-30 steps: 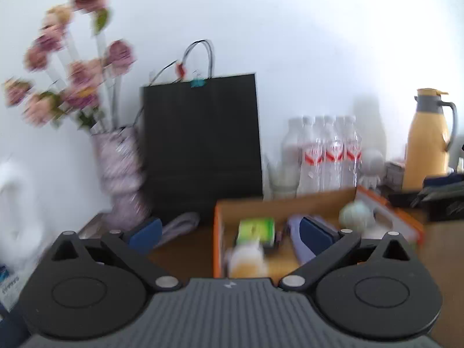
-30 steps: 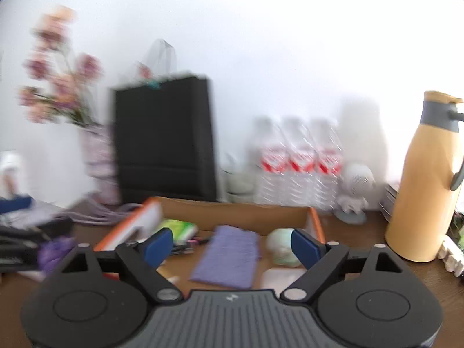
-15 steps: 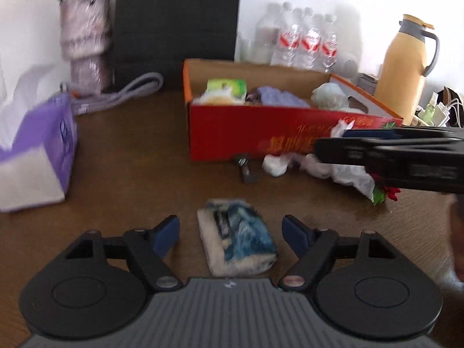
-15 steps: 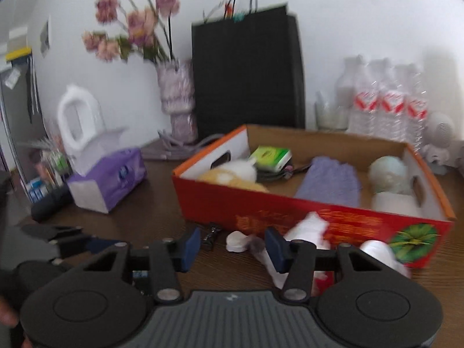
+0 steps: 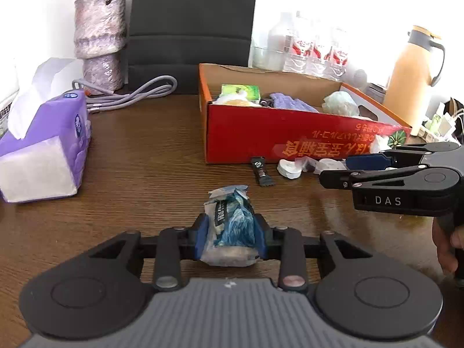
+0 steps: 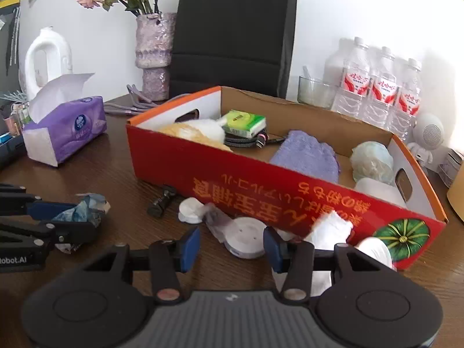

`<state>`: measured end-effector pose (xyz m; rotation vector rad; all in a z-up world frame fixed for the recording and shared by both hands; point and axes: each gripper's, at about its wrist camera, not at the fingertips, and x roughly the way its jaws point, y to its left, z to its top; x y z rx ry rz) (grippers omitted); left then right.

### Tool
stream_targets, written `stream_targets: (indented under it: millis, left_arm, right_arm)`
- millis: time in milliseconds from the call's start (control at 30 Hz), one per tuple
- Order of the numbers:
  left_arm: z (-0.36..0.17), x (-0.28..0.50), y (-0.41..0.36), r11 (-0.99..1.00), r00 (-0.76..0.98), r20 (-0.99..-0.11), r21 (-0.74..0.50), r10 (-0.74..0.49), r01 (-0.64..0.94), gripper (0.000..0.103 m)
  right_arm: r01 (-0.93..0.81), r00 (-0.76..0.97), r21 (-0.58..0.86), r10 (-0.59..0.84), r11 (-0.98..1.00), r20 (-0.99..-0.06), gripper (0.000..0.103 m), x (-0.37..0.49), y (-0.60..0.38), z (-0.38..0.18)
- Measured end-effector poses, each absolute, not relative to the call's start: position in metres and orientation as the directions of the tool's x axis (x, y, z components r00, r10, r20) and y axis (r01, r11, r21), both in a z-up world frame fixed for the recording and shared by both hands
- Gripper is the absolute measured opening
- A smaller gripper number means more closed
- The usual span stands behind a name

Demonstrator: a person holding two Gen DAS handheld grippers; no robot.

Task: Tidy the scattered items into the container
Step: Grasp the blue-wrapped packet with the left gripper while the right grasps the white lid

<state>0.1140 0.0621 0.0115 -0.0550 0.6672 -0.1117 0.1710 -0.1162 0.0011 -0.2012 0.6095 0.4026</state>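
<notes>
My left gripper (image 5: 231, 239) is shut on a blue-and-white crumpled packet (image 5: 232, 226) lying on the wooden table; it also shows in the right wrist view (image 6: 78, 210). The red cardboard box (image 5: 290, 142) stands behind, holding a green pack (image 6: 245, 123), a purple cloth (image 6: 307, 155) and other items. My right gripper (image 6: 232, 245) is open, its fingers either side of a white round disc (image 6: 245, 236) in front of the box (image 6: 261, 185). Another white disc (image 6: 188, 210), a small dark sachet (image 5: 262, 171) and white crumpled paper (image 6: 327, 229) lie along the box front.
A purple tissue box (image 5: 43, 148) sits left. A vase (image 5: 100, 40), a black paper bag (image 5: 191, 20) and grey cord (image 5: 136, 92) stand behind. Water bottles (image 6: 380, 87) and a yellow thermos (image 5: 411, 78) are at the back right.
Both grippers came down from a raised view to the table. The left gripper has shut on the blue-and-white packet. The right gripper moved close to the white disc.
</notes>
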Motion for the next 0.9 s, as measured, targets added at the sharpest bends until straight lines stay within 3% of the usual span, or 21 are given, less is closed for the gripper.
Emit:
stream_targets:
  millis: [133, 233, 300, 500, 733, 900]
  left_arm:
    - [0.012, 0.114, 0.065, 0.992, 0.784, -0.609, -0.095, -0.122, 0.081, 0.028]
    - [0.012, 0.114, 0.067, 0.992, 0.784, -0.609, -0.098, -0.12, 0.075, 0.028]
    - [0.012, 0.114, 0.068, 0.993, 0.785, -0.608, -0.1, -0.115, 0.069, 0.028]
    - [0.011, 0.115, 0.067, 0.994, 0.787, -0.608, -0.091, -0.103, 0.06, 0.028]
    - [0.01, 0.114, 0.065, 0.995, 0.789, -0.607, -0.083, -0.099, 0.061, 0.029]
    - [0.01, 0.114, 0.065, 0.995, 0.789, -0.606, -0.08, -0.1, 0.064, 0.029]
  right_arm:
    - [-0.471, 0.729, -0.054, 0.353, 0.881, -0.587, 0.047, 0.174, -0.106, 0.002]
    - [-0.597, 0.644, -0.011, 0.47, 0.802, -0.603, 0.046, 0.164, -0.098, 0.003]
    - [-0.642, 0.623, 0.026, 0.541, 0.766, -0.565, 0.042, 0.154, -0.101, 0.007]
    - [-0.415, 0.742, -0.008, 0.334, 0.91, -0.581, 0.043, 0.176, -0.127, 0.007]
    - [-0.323, 0.733, 0.154, 0.349, 0.934, -0.584, 0.043, 0.197, -0.149, 0.0]
    - [-0.407, 0.731, -0.021, 0.312, 0.913, -0.607, 0.045, 0.187, -0.122, -0.005]
